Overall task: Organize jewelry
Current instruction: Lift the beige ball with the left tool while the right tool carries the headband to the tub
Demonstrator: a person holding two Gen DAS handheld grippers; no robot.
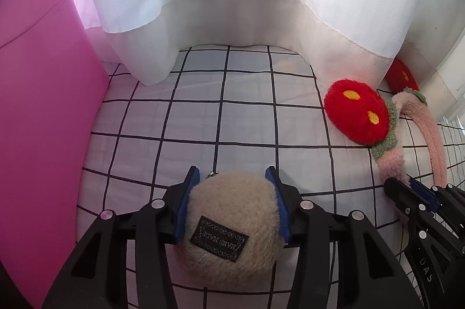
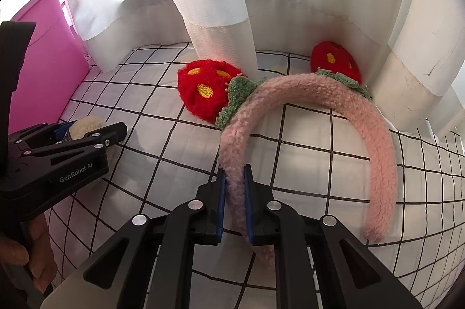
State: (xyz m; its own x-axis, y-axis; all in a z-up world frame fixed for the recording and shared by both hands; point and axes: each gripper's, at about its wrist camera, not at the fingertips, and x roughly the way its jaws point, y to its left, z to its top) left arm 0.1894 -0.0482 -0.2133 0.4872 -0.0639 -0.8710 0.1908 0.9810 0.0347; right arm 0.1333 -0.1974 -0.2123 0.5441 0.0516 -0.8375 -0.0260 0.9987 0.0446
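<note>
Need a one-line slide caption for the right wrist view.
Right gripper clamps the pink strawberry headband on a checked cloth; left gripper holds a beige plush ball.

Both wrist views look low and close across the checked cloth (image 1: 247, 117), sharing the pink headband (image 2: 305, 88).

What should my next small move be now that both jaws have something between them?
Probably lift the left gripper with the beige plush ball toward the pink bin on its left. Its jaws already clamp the ball on both sides, and the bin stands close beside it. The right gripper pinches one leg of the pink headband, whose strawberries rest on the checked cloth; it can wait.
</note>
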